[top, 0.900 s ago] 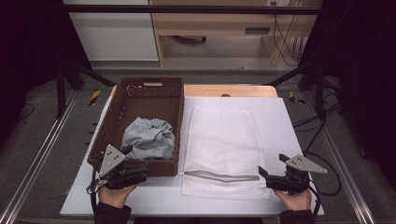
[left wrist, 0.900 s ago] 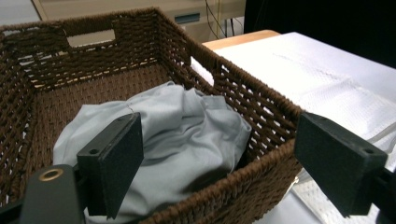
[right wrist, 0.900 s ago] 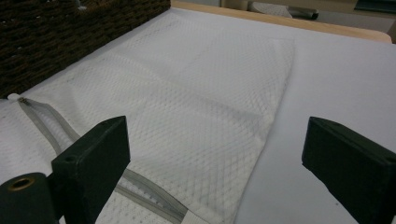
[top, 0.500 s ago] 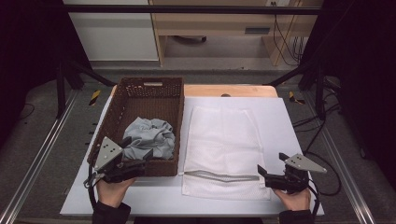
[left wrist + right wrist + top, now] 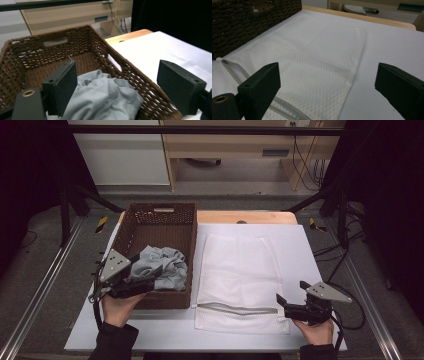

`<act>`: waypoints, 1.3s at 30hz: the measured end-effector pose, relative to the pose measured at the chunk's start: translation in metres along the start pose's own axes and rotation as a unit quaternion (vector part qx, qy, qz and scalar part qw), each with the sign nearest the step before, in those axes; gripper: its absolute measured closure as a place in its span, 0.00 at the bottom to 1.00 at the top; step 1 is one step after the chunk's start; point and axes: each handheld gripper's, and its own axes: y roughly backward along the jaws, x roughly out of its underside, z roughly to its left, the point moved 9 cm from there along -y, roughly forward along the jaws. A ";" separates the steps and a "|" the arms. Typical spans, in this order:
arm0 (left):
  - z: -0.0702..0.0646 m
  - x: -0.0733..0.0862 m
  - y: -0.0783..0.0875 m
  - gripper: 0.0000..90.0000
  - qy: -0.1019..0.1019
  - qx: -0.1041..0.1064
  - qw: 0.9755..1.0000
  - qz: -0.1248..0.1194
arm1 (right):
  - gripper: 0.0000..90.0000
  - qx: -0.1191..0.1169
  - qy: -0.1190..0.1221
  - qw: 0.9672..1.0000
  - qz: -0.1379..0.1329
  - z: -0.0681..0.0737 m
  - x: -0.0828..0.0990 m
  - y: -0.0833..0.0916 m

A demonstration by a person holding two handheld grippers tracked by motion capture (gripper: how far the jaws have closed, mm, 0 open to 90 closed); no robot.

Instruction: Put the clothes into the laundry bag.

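With both the left gripper (image 5: 156, 276) and right gripper (image 5: 278, 301) spread and empty, the left's wide jaws risk snagging the brown wicker basket's (image 5: 131, 226) wall instead of the crumpled grey cloth (image 5: 167, 270).

Overhead plus two close gripper-mounted views

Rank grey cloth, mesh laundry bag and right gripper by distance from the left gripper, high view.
From the left gripper:
1. Grey cloth, in the basket's near end, right at the open fingers.
2. Mesh laundry bag, flat on the sheet, right of the basket.
3. Right gripper, at the bag's near right corner.
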 end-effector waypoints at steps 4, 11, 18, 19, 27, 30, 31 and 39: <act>0.008 -0.006 -0.011 0.18 -0.014 -0.011 1.000 0.012 | 0.07 0.000 0.001 1.000 0.006 0.000 0.002 -0.002; 0.023 -0.005 -0.037 0.20 -0.028 -0.013 0.998 0.052 | 0.07 -0.001 0.001 1.000 0.008 0.001 0.003 -0.003; 0.035 0.010 -0.060 0.21 -0.049 -0.016 0.994 0.098 | 0.07 -0.003 0.001 1.000 0.013 0.000 0.005 -0.004; 0.036 0.012 -0.062 0.21 -0.051 -0.012 0.993 0.104 | 0.06 -0.002 0.001 1.000 0.015 -0.001 0.005 -0.004; 0.037 0.036 -0.077 0.20 -0.088 0.001 0.981 0.173 | 0.06 -0.006 0.001 1.000 0.025 0.000 0.008 -0.007; 0.035 0.037 -0.077 0.21 -0.089 0.008 0.980 0.177 | 0.05 -0.006 0.000 1.000 0.028 0.000 0.009 -0.008; 0.035 0.037 -0.078 0.22 -0.088 0.012 0.980 0.177 | 0.05 -0.007 0.000 1.000 0.029 0.000 0.009 -0.008; 0.040 0.054 -0.091 0.20 -0.084 0.024 0.973 0.214 | 0.05 -0.008 0.001 0.999 0.035 0.001 0.011 -0.009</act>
